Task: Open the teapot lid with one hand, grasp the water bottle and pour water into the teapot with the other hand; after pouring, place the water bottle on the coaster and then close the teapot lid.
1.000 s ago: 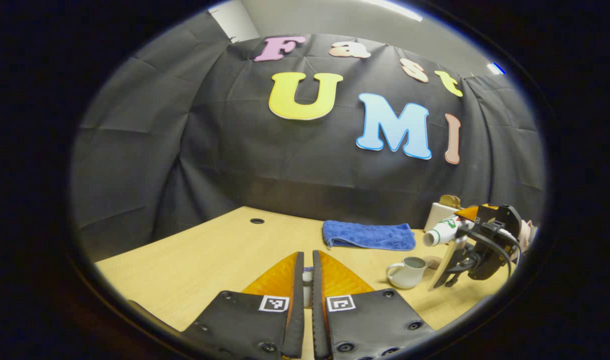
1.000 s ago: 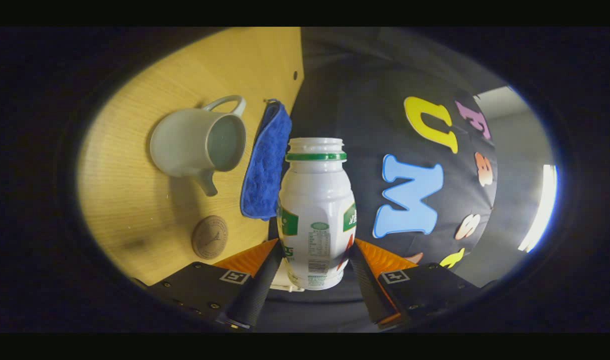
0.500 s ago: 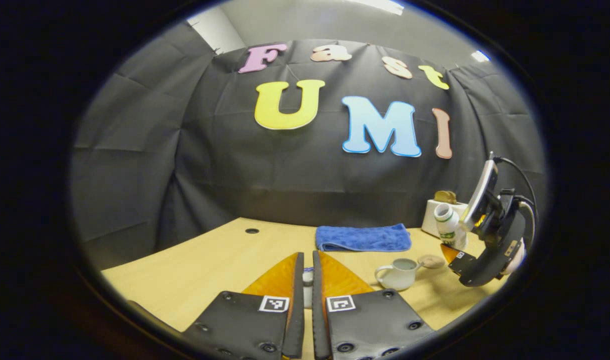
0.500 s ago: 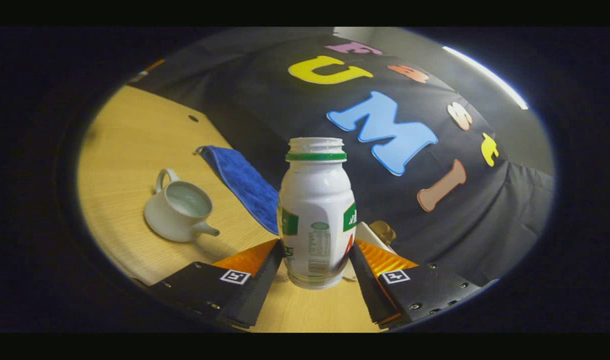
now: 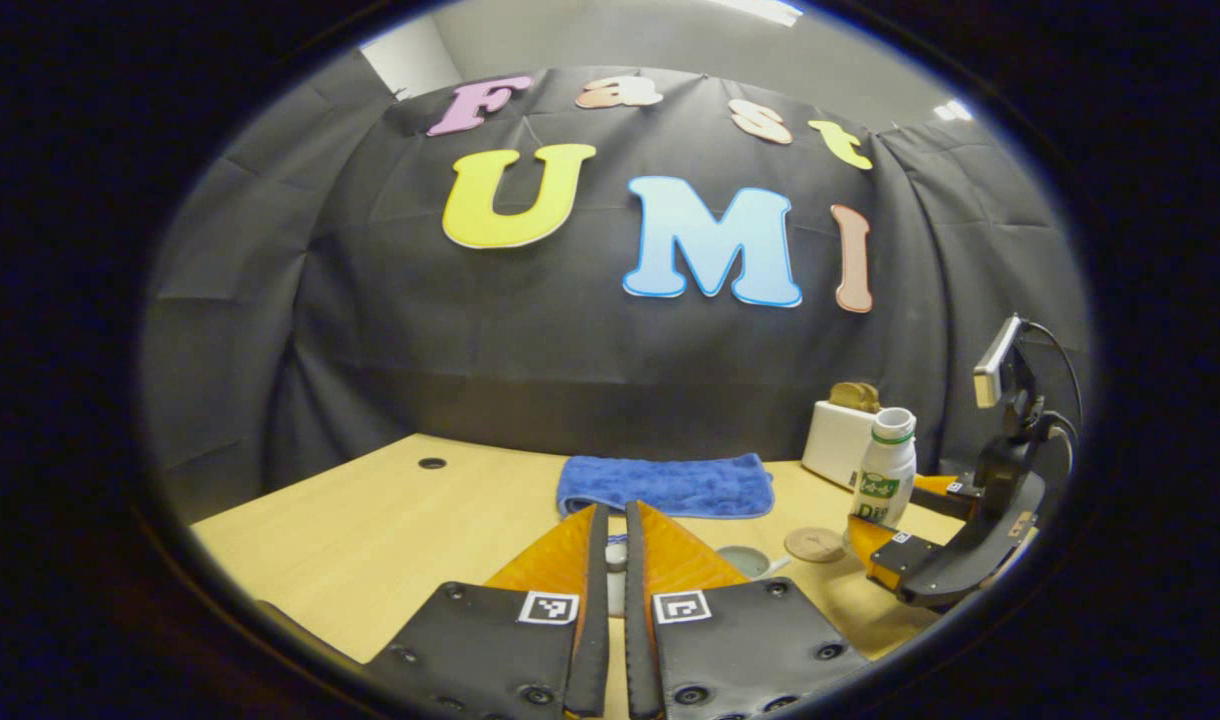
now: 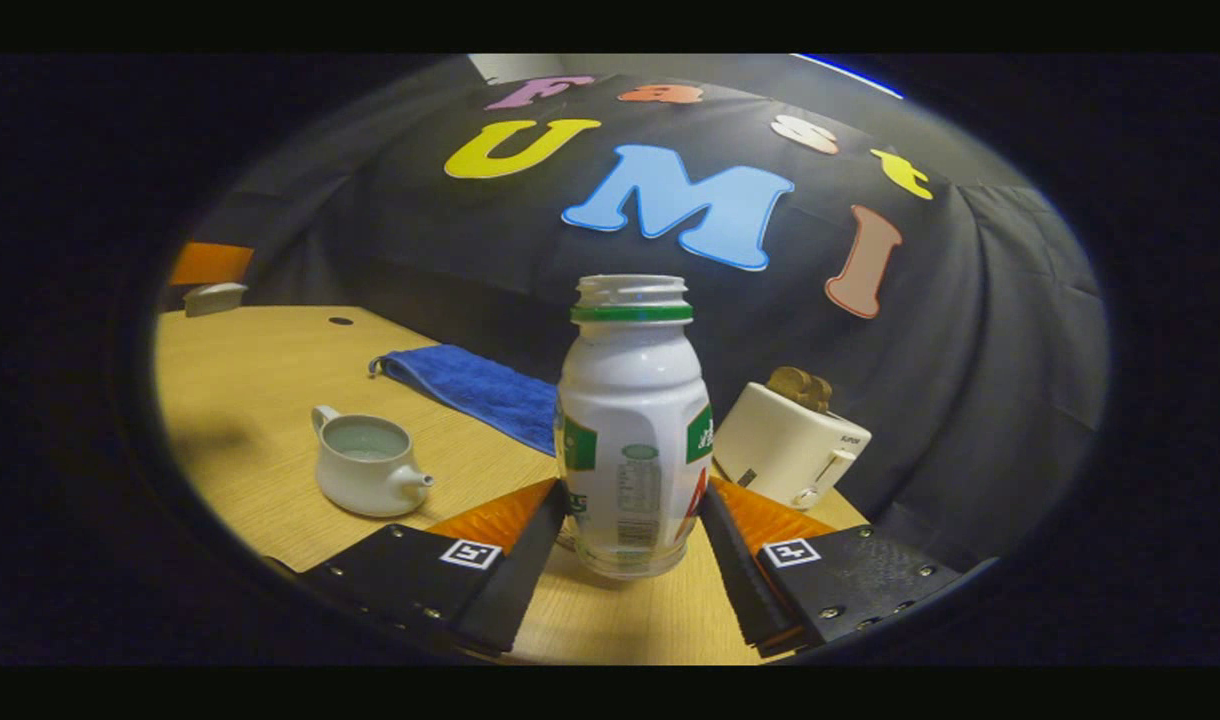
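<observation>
The white water bottle point(image 6: 630, 420) with a green neck ring and no cap stands upright between my right gripper's point(image 6: 632, 490) fingers, which press on its lower sides. In the left gripper view the bottle point(image 5: 885, 470) and right gripper point(image 5: 905, 510) are low over the table, just right of the round brown coaster point(image 5: 815, 544). The white teapot point(image 6: 365, 465) sits lidless on the table with water inside. My left gripper point(image 5: 615, 512) is shut on a small white piece, the teapot lid point(image 5: 617, 556), mostly hidden by the fingers. The teapot point(image 5: 745, 560) peeks out behind its right finger.
A folded blue towel point(image 5: 665, 485) lies at the back of the wooden table point(image 5: 390, 530). A white toaster point(image 6: 790, 445) with bread in it stands at the back right, close behind the bottle. A small round hole point(image 5: 432, 463) marks the table's far left.
The bottle has swung from lying on its side over the teapot to upright and has come down to the right, beside the coaster. My left gripper has turned toward the teapot, still holding the lid.
</observation>
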### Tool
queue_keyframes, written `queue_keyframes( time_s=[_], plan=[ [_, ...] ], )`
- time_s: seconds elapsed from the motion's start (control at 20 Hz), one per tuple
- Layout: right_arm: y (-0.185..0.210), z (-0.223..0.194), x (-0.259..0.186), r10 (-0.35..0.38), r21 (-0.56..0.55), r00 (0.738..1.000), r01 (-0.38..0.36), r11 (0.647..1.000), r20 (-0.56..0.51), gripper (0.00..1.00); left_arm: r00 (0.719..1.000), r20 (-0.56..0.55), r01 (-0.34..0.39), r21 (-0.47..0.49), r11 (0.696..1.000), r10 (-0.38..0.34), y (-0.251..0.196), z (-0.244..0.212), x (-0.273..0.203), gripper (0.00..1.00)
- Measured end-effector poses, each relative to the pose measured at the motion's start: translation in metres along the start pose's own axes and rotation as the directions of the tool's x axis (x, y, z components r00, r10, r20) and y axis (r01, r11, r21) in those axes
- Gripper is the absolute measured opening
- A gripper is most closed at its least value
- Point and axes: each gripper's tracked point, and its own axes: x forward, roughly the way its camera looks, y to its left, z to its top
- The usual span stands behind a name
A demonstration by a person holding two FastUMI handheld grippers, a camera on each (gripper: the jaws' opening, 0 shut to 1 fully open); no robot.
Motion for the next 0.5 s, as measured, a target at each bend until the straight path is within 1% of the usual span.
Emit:
queue_keyframes(
  time_s=[0.05,0.25,0.3,0.35,0.5],
  plan=[
    [-0.002,-0.003,-0.001,0.001,0.026,1.000,-0.001,1.000,-0.004,0.80,1.000,0.000,0.014,0.007,1.000,-0.014,-0.010,-0.003,0.011,0.17],
    [-0.019,-0.001,-0.004,-0.019,0.097,1.000,0.019,0.995,0.002,0.80,0.998,-0.017,0.066,0.015,0.998,-0.066,-0.044,-0.015,0.047,0.17],
    [-0.024,-0.001,-0.003,-0.024,0.117,1.000,0.024,0.993,0.002,0.80,0.997,-0.027,0.076,0.011,0.997,-0.076,-0.050,-0.020,0.054,0.13],
    [-0.027,-0.002,-0.004,-0.027,0.132,1.000,0.027,0.991,-0.002,0.80,0.996,-0.034,0.080,0.008,0.997,-0.080,-0.056,-0.025,0.060,0.17],
    [-0.030,0.000,-0.001,-0.015,0.178,1.000,0.017,0.984,-0.011,0.80,0.993,-0.061,0.101,0.009,0.995,-0.100,-0.074,-0.039,0.074,0.17]
  ],
)
